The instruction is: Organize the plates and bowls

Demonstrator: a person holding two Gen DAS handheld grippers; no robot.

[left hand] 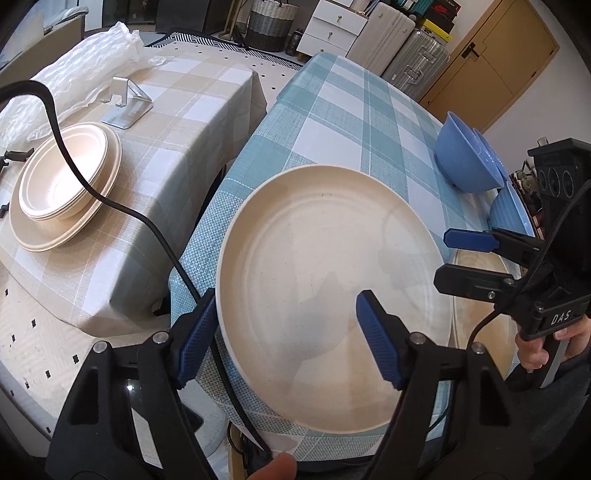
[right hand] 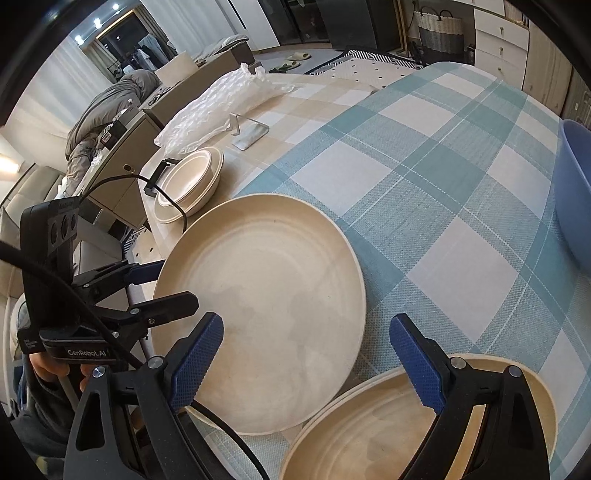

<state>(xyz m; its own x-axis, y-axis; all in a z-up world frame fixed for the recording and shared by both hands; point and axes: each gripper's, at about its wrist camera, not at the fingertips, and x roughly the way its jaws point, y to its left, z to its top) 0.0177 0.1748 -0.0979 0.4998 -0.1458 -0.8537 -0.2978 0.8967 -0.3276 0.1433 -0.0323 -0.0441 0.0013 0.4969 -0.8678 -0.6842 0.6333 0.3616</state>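
Note:
A large cream plate lies on the teal checked table. My left gripper is open and straddles the plate's left rim, one finger outside the edge and the other over the plate's inside. A second cream plate lies just to the right of the first. My right gripper hangs open above the two plates' neighbouring edges with nothing between its fingers. On the beige checked table, cream bowls sit stacked on a cream plate. Blue bowls stand at the far right, a blue plate beside them.
A gap separates the two tables. A metal stand and bubble wrap lie behind the cream stack. A black cable crosses over that stack and drops into the gap. Suitcases and white drawers line the far wall.

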